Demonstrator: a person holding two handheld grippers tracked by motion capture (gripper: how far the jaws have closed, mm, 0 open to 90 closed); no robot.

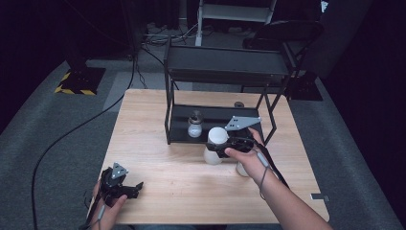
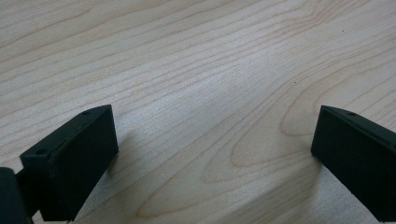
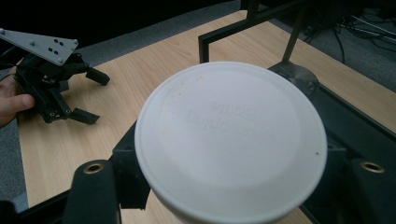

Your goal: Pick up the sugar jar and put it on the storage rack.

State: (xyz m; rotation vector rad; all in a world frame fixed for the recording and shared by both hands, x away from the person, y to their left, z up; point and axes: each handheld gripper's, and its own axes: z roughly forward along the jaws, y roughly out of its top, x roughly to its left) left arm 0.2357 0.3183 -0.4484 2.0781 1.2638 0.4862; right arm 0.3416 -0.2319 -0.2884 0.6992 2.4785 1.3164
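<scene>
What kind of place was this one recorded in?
Probably a lab or studio set up for recording. A wooden table with a black metal rack stands on grey carpet, with dark curtained surroundings, loose cables across the floor and a yellow-and-black striped stand base behind.

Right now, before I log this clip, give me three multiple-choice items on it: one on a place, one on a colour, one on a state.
1. Where does the small jar with the dark cap stand?
A. on the rack's bottom shelf
B. on the floor
C. in the left claw

2. What colour is the bottle in the right claw?
A. red
B. white
C. green

3. How are the left claw's jaws?
A. shut on a bottle
B. open, nothing between them
C. shut on a cloth

A: the small jar stands on the rack bottom shelf.
B: the bottle in the right claw is white.
B: the left claw has its jaws wide apart over bare table.
</scene>
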